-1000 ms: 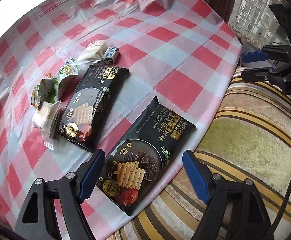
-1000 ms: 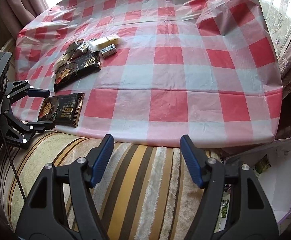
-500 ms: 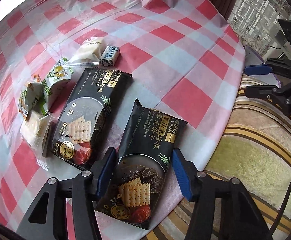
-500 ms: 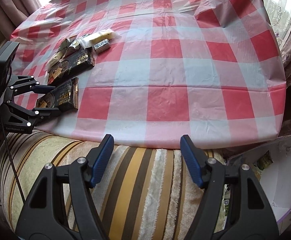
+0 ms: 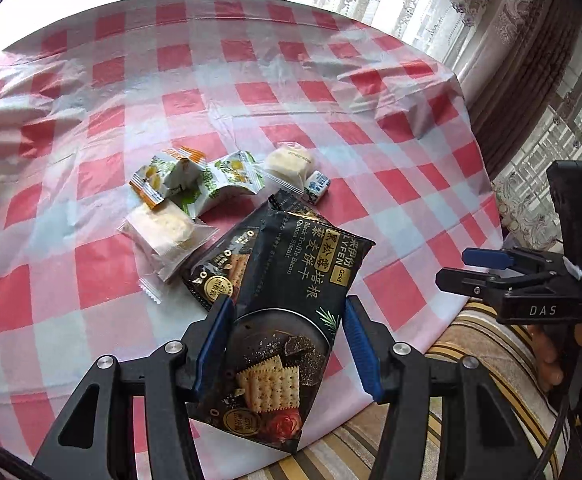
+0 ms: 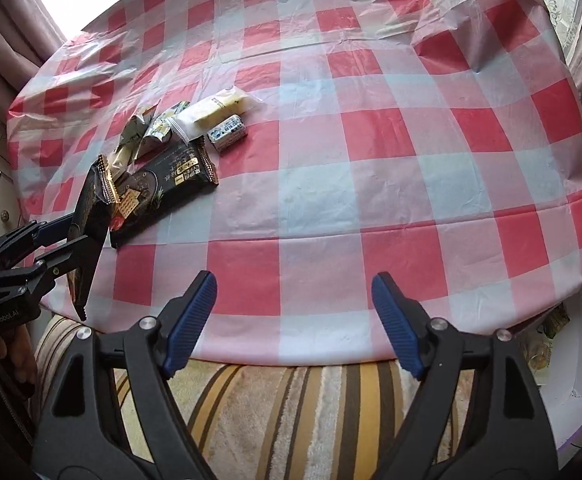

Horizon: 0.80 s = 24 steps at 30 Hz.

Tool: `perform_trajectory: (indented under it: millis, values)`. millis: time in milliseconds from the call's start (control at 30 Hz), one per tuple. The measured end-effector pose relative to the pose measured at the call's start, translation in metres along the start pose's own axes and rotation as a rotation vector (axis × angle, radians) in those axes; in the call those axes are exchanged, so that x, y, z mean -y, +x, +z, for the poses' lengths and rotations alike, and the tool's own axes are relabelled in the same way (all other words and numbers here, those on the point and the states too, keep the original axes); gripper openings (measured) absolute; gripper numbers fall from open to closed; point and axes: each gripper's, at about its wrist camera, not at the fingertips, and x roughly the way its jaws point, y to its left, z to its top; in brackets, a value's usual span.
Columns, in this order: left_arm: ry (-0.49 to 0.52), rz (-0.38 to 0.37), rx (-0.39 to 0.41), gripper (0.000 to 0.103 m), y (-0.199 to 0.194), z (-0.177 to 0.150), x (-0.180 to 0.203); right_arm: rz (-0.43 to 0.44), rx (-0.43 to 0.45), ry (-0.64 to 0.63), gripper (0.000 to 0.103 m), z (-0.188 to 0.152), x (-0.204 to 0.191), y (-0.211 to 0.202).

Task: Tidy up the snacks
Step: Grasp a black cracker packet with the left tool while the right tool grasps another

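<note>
My left gripper point(image 5: 289, 340) has its jaws clamped across the black cracker packet point(image 5: 291, 312), lifted between them; right gripper point(image 6: 293, 320) jaws gape, empty. Light, crinkly, brittle inside; I judge mid-body hold safest.

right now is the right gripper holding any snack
No, the right gripper is open and empty over the table edge.

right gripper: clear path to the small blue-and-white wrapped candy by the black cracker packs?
Probably yes. The right gripper is open and empty at the near table edge, and only bare red-checked tablecloth lies between it and the small blue-and-white wrapped candy. The left gripper works off to the side.
</note>
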Motion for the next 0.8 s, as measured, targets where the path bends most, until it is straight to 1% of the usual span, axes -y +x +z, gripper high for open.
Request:
perform_trajectory:
  millis: [100,167,233,400,433,500,567,600,800]
  values:
    - [-0.156,0.056,0.062,0.056,-0.005,0.0,-0.03,0.025,-0.035,0.037,0.082,0.014,-0.027,0.02]
    - [-0.214,0.09,0.102,0.056,-0.009,-0.003,-0.043,0.021,-0.036,0.062,0.082,0.023,-0.044,0.032]
    - [-0.261,0.093,0.133,0.056,-0.013,-0.005,-0.054,0.026,-0.053,0.097,0.082,0.032,-0.059,0.043]
    - [-0.309,0.133,0.198,0.056,-0.02,-0.011,-0.069,0.004,-0.072,0.2,0.083,0.053,-0.084,0.064]
    - [-0.316,0.133,0.21,0.056,-0.021,-0.012,-0.071,-0.012,-0.07,0.217,0.084,0.056,-0.087,0.069]
    - [-0.333,0.136,0.226,0.056,-0.024,-0.014,-0.077,-0.072,-0.081,0.236,0.084,0.06,-0.091,0.078]
    - [-0.345,0.133,0.24,0.056,-0.026,-0.016,-0.082,-0.101,-0.057,0.251,0.086,0.063,-0.095,0.08]
    - [-0.351,0.129,0.244,0.056,-0.026,-0.017,-0.084,-0.116,-0.063,0.256,0.086,0.066,-0.098,0.082]
    - [-0.383,0.111,0.261,0.056,-0.025,-0.022,-0.091,-0.222,-0.057,0.184,0.092,0.076,-0.12,0.098]
